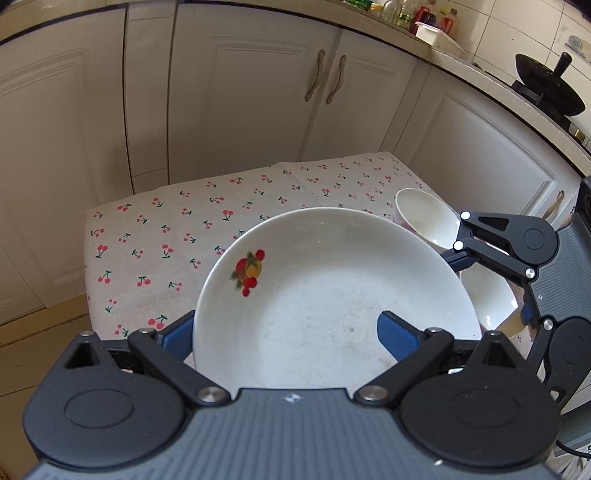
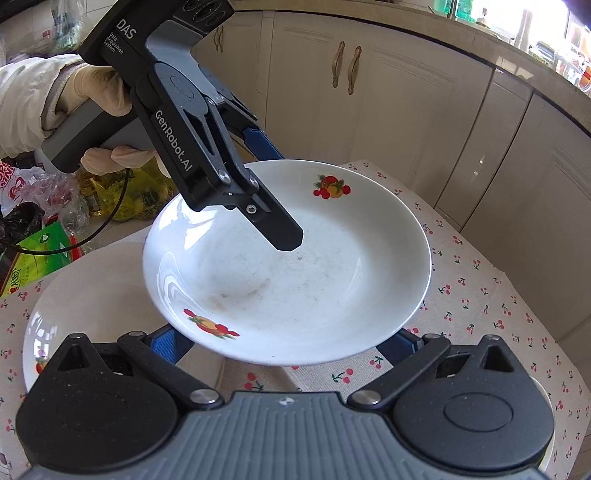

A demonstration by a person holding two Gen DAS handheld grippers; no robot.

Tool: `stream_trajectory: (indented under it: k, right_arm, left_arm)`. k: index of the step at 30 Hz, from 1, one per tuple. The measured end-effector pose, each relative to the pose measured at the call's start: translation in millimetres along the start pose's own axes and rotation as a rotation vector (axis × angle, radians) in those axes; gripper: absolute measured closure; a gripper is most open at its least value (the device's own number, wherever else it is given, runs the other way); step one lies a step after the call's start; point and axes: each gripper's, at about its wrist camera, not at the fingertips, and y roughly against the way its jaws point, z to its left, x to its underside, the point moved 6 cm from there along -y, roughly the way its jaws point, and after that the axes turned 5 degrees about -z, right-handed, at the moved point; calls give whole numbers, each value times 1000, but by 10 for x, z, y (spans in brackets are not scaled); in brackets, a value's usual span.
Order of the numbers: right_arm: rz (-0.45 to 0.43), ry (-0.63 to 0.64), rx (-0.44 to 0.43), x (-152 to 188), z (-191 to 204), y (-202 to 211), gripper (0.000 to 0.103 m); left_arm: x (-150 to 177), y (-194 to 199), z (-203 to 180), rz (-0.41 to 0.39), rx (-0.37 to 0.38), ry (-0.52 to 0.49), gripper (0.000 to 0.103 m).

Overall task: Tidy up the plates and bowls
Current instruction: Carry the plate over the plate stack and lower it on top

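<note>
A white deep plate with fruit decals (image 1: 325, 295) (image 2: 295, 273) is held above the cherry-print tablecloth (image 1: 166, 229). My left gripper (image 1: 284, 332) is shut on its rim, one finger inside the plate and one under it; it also shows in the right wrist view (image 2: 280, 225). My right gripper (image 2: 284, 343) is open, its blue fingers spread below the plate's near edge, holding nothing. A second white plate (image 2: 88, 306) lies on the cloth at lower left. Two white bowls (image 1: 424, 218) (image 1: 487, 299) sit at the right, partly behind the right gripper (image 1: 491, 254).
Cream cabinet doors (image 1: 240, 92) run behind the table. A counter with bottles, a white tray (image 1: 436, 33) and a black wok (image 1: 550, 88) is at the upper right. Bags and packages (image 2: 44, 206) lie on the floor to the left of the table.
</note>
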Motion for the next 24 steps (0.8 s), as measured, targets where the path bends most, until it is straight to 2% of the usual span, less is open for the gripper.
stream_trajectory:
  k: [12, 24]
  right_arm:
    - [-41, -30, -5, 155, 568, 420, 0]
    - [-26, -63, -27, 442, 1009, 538, 0]
  left_arm:
    - [390, 475, -406, -12, -19, -5, 5]
    - [829, 589, -664, 12, -20, 6, 5]
